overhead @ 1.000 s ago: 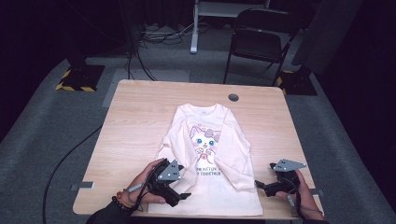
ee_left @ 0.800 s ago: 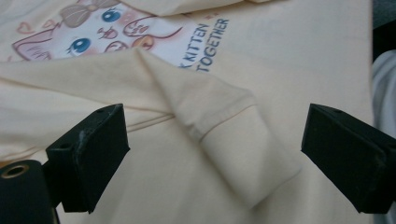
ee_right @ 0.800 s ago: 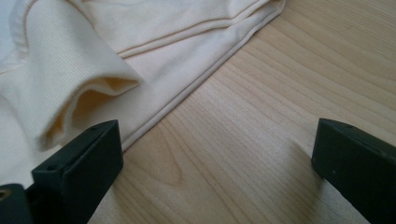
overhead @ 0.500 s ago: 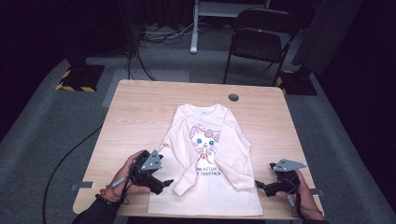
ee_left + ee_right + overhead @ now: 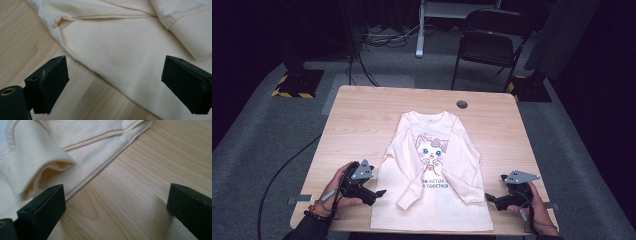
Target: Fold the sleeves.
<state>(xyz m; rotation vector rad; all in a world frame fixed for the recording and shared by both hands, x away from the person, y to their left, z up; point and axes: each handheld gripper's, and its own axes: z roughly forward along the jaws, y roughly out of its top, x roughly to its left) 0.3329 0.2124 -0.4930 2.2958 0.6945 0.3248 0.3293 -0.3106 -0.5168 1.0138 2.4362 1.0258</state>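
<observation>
Lying flat at the centre of the high view, the cream shirt (image 5: 434, 170) had both long sleeves already folded inward across its cat print, the cuffs crossing low on the front; by my judgement the body itself was yet to be folded up. The left gripper (image 5: 379, 193) sat at the lower left of the frame just beside the shirt's side edge, its jaws spread wide and empty. The right gripper (image 5: 488, 197) waited at the lower right near the hem, also spread apart, holding nothing. Soft ribbed knit showed at the sleeve cuff (image 5: 37, 162), with stitched seams against the pale, grained wooden table (image 5: 362, 115).
</observation>
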